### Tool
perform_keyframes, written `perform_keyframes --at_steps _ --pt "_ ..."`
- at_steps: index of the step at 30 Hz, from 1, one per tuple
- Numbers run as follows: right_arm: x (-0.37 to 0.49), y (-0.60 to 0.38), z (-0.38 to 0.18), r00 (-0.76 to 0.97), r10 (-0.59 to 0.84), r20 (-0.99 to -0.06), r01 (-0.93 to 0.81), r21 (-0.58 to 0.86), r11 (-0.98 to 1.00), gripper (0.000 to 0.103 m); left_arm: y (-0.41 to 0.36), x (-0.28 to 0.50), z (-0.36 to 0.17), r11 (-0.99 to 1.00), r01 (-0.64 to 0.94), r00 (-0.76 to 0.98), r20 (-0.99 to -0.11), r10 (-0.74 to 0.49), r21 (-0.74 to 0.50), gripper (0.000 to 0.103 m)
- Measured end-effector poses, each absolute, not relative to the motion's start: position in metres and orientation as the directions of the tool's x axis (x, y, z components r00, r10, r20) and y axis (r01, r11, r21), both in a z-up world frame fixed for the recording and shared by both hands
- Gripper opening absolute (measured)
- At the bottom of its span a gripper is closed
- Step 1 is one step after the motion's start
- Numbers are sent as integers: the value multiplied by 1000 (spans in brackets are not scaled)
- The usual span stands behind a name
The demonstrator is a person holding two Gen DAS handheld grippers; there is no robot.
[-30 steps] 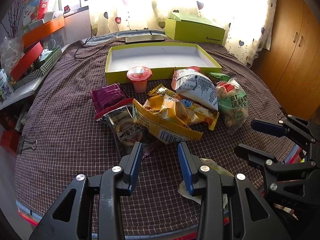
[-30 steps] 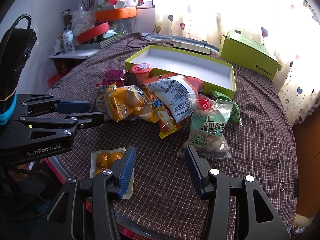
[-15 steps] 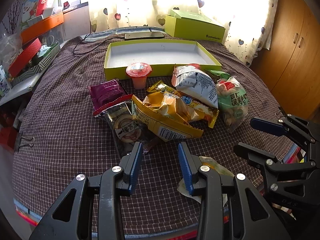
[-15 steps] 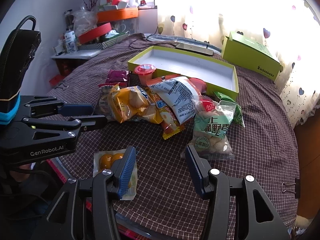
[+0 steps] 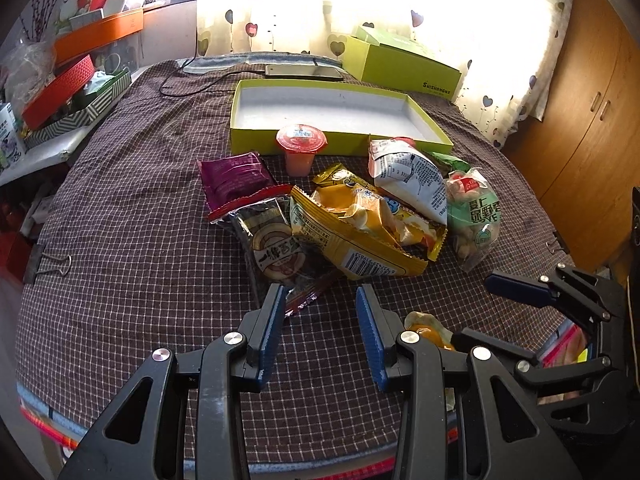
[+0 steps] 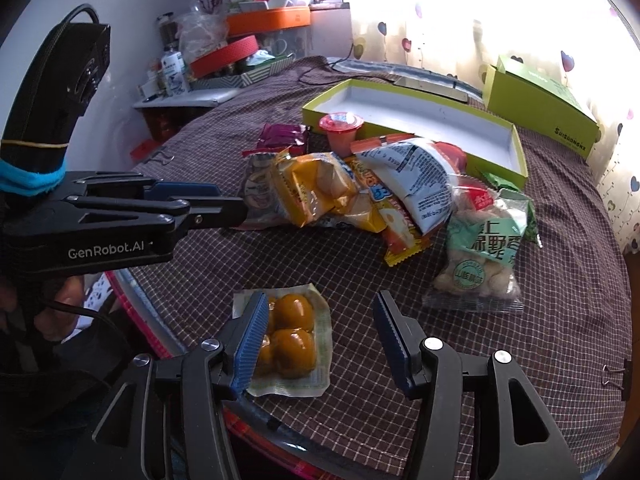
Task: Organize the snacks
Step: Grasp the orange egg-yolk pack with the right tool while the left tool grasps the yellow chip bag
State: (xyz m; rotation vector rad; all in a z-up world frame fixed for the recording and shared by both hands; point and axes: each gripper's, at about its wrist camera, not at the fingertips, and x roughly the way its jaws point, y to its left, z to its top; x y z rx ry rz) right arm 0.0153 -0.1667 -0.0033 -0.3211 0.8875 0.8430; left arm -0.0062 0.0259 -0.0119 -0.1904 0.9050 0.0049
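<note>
A heap of snack packs lies on the checked cloth: a yellow chip bag (image 5: 352,236), a white bag (image 5: 412,176), a green-labelled bag (image 5: 474,216), a purple pack (image 5: 234,176), a dark round-label pack (image 5: 276,252) and a red-lidded jelly cup (image 5: 301,144). Behind the heap stands a shallow yellow-green box (image 5: 340,138) with nothing in it. My left gripper (image 5: 320,296) hovers open just short of the heap, nothing between its fingers. My right gripper (image 6: 320,304) is opening over a clear packet of orange balls (image 6: 292,336), which lies under its left finger without being pinched.
A closed green box (image 5: 400,64) and a flat device (image 5: 304,72) with a cable sit at the back. Binder clips (image 5: 56,260) hold the cloth at the table's rim. A cluttered shelf (image 5: 80,80) is on the left and a wooden cupboard (image 5: 592,120) on the right.
The right gripper's jaws have widened and it has swung toward the packet of orange balls, which now lies partly between them. The left gripper has barely moved.
</note>
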Motion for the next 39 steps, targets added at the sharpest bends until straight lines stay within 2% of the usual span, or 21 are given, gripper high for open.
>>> perform_keyframes --at_steps 8,12,14,16,27,31,35,39 --pt "8 -152 -28 244 492 -836 -804 110 585 59 33 -9 -13 974 -82 621 -775 -115 -209 38" --pt "12 -152 -30 271 477 -836 -796 85 599 58 36 -9 -14 969 -79 619 -773 -137 -234 38" --pt "16 -153 -30 289 472 -833 -787 74 612 46 36 -8 -14 966 -75 619 -771 -149 -247 38" --pt "20 -155 -30 312 465 -828 -777 59 626 42 36 -7 -14 964 -71 619 -770 -158 -255 38" --pt "26 -170 -27 355 484 -800 -758 56 650 39 39 3 -11 932 -38 638 -727 -255 -360 38" --pt "27 -177 -18 368 503 -782 -752 67 655 26 46 12 -13 903 -57 642 -708 -294 -426 38" --pt "28 -181 -14 379 511 -772 -752 65 656 25 51 21 -20 870 -84 642 -694 -326 -486 38" --pt "31 -183 -16 375 519 -768 -748 80 659 24 52 27 -23 840 -88 643 -675 -363 -536 49"
